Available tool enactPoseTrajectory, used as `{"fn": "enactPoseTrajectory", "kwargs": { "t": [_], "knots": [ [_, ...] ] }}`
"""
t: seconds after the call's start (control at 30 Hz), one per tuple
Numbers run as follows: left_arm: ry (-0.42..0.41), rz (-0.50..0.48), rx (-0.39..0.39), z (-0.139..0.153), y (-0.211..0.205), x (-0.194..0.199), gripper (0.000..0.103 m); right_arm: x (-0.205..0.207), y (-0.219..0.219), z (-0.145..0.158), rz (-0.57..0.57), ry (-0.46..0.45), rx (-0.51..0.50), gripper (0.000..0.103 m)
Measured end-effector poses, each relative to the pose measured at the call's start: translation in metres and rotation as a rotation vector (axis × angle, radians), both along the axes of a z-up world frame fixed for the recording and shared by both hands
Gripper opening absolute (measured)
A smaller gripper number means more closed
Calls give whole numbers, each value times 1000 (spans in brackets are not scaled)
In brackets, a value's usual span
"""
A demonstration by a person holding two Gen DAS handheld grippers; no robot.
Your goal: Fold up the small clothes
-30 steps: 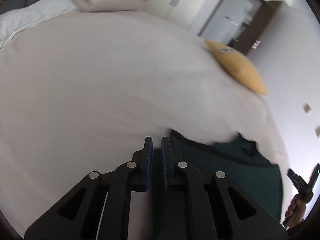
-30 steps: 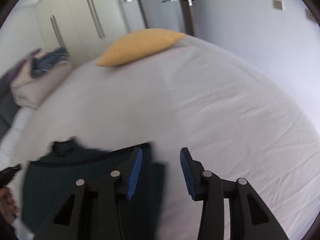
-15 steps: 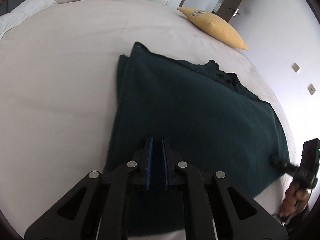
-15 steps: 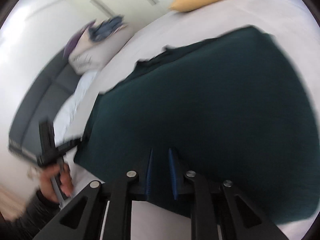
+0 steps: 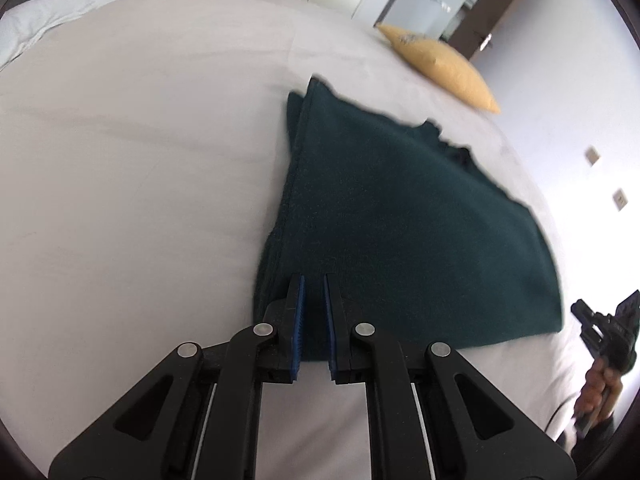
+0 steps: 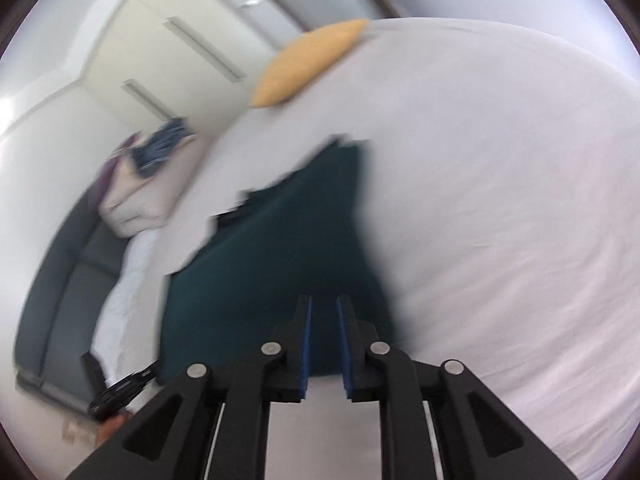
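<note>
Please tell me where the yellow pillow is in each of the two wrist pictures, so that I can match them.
Left wrist view: the yellow pillow lies in the upper right, at the far edge of the bed, beyond the dark green garment.
Right wrist view: the yellow pillow is at the top, left of centre, blurred.
Shared landmark: the dark green garment spread on the white bed sheet.
</note>
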State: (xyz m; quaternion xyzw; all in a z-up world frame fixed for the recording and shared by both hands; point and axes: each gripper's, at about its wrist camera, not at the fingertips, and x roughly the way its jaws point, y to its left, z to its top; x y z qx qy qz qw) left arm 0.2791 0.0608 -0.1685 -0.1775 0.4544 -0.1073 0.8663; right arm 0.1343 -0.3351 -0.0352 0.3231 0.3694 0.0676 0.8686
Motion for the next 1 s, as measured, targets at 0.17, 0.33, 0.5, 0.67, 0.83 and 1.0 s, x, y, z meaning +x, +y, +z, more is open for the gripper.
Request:
{"fn": "enactPoseTrajectory", "kwargs": {
  "t": [0.17,0.33,0.5,0.67,0.83,1.0],
  "knots": [
    [9,-12,-63,-2,-16,0,9,26,74,-1,180,-9,105,29],
    [69,10,-172,-27,0,4,9,50,103,-37,233,112,87,29],
    [74,21,-212,-33,24,3,9,37,61,-52,110,95,132,28],
    [57,103,-256,-22,60,-10,9,17,15,-41,-19,88,108,30],
    [78,191,-313,-14,100,-8,23,4,2,-8,-50,41,83,43],
    [152,164,-480,-28,96,-2,80,39,56,11,88,-13,142,50]
  ]
}}
